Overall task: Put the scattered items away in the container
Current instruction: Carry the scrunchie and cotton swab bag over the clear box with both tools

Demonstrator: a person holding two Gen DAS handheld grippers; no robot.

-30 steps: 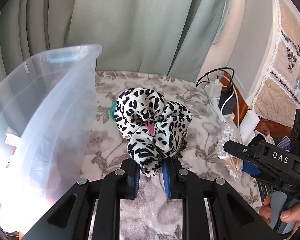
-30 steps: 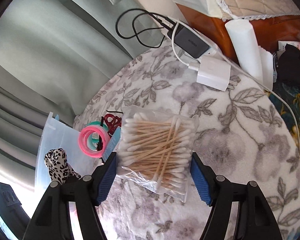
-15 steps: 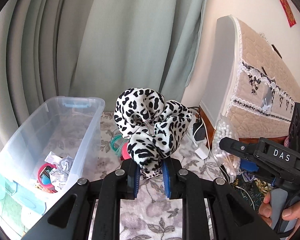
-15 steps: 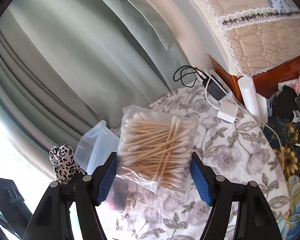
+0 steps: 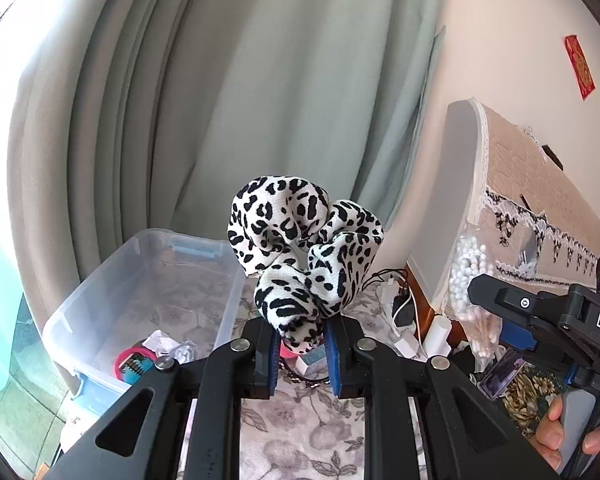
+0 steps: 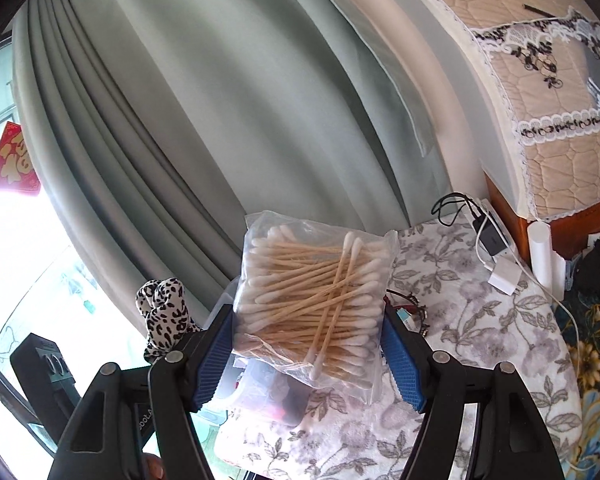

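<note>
scrunchie point(image 5: 304, 258) pinched in left claw point(image 5: 302, 354), swab bag point(image 6: 314, 304) in right claw point(image 6: 308, 354)

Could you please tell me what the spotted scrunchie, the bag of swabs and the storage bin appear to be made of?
Scrunchie: soft matte fabric, gathered into puffy folds.
Bag of swabs: thin glossy clear plastic film, crinkled; the sticks look like wood or bamboo, tips probably cotton.
Storage bin: rigid translucent plastic, contents showing through.

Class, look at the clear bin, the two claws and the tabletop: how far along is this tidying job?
Done: a pink ring and crumpled paper lie in the clear bin. In hand: left claw grips the leopard scrunchie; right claw grips the cotton-swab bag. Left: both need dropping in, and small items remain on the floral cloth.
</note>
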